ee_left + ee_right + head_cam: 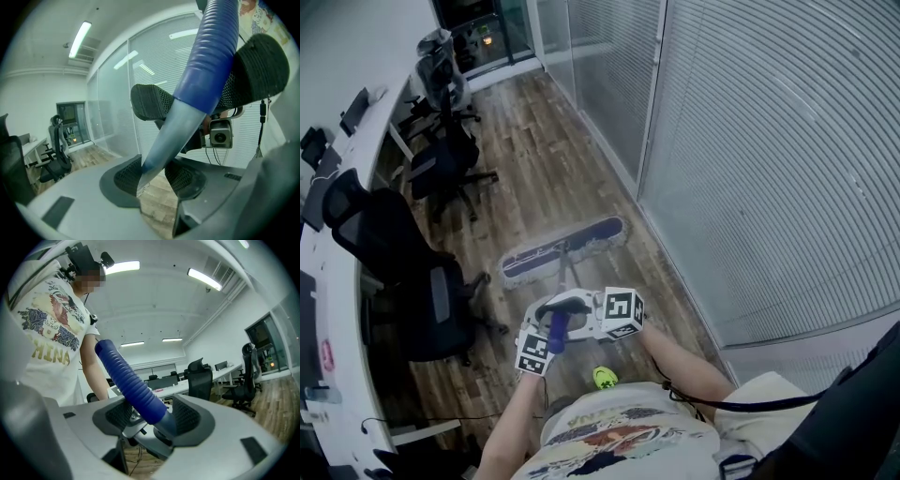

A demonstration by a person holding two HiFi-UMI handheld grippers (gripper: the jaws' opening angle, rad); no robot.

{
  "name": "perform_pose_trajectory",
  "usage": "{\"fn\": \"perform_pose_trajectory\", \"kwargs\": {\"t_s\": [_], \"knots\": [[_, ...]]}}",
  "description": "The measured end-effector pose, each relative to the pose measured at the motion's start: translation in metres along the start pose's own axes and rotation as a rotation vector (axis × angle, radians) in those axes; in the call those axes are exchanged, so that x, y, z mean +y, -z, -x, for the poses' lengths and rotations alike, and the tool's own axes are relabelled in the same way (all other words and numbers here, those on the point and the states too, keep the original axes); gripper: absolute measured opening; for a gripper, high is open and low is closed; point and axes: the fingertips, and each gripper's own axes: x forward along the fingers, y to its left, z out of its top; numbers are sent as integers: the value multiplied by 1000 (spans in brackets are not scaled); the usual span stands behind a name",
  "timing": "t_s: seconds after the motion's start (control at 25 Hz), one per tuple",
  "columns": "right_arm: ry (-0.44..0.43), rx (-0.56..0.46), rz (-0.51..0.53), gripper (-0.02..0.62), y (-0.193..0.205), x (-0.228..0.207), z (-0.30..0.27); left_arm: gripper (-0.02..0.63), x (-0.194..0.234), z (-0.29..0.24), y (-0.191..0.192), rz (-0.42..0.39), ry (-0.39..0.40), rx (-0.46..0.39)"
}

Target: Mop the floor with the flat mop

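Your left gripper (153, 177) clamps the flat mop (565, 250) by its pale shaft, your right gripper (151, 417) by its blue grip. Its head lies on the wooden floor (525, 150) beside the glass wall (750, 169).

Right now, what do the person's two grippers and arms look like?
Both the left gripper and right gripper have pale grey, rounded shells with black, dotted pads. Each carries a white cube with black square markers. The person wears a white printed T-shirt with short sleeves.
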Motion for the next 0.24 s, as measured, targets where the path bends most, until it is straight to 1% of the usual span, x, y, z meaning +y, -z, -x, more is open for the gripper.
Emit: {"fn": "perform_pose_trajectory", "kwargs": {"t_s": [0.24], "knots": [[-7,14,-7,249,1,2,-8,132,0,7,2,18,4,-3]]}}
